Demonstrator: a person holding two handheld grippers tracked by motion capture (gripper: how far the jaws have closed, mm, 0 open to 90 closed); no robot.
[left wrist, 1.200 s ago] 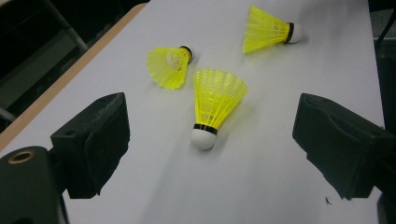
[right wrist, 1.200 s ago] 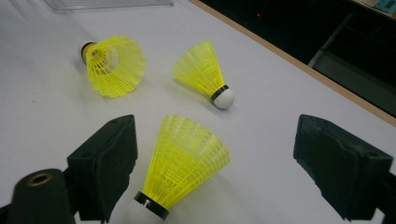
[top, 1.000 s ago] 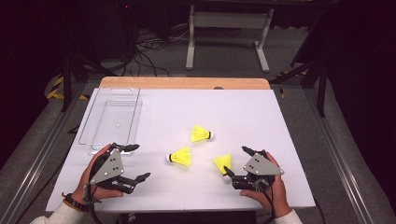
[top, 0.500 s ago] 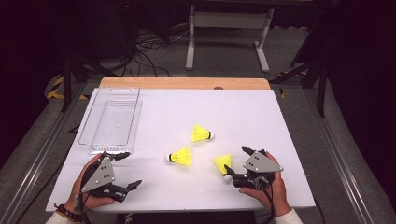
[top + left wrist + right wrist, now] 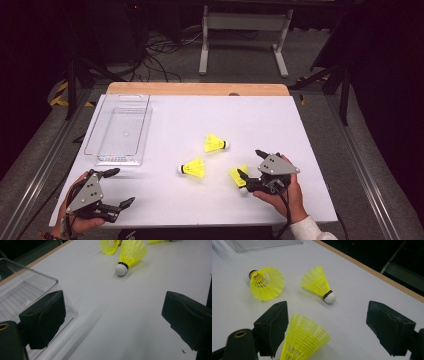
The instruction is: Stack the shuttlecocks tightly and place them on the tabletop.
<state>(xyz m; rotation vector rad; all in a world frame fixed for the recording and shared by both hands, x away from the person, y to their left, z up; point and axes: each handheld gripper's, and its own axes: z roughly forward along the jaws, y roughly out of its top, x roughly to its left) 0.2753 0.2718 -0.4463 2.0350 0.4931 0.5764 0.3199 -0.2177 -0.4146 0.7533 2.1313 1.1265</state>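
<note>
Three yellow shuttlecocks lie on the white table (image 5: pixel 300 130). One shuttlecock (image 5: pixel 216 143) is mid-table and a second shuttlecock (image 5: pixel 192 168) lies nearer me. The third shuttlecock (image 5: pixel 239 176) lies between my right gripper's (image 5: pixel 248 163) open jaws. In the right gripper view this shuttlecock (image 5: pixel 304 340) rests beside the left jaw, with a wide gap to the other. My left gripper (image 5: pixel 119 187) is at the near left corner. Its jaws have just been opening, and nothing is between them (image 5: pixel 115 317).
A clear plastic tray (image 5: pixel 120 129), with nothing in it, stands at the far left, and its corner (image 5: pixel 30 287) is close to my left gripper's left jaw. A wooden strip (image 5: pixel 200 89) runs along the table's far edge. Beyond it are cables and a metal stand on the floor.
My left gripper has moved left and toward the near edge, away from the shuttlecocks. Its jaws stand a little wider. The right gripper has hardly moved.
</note>
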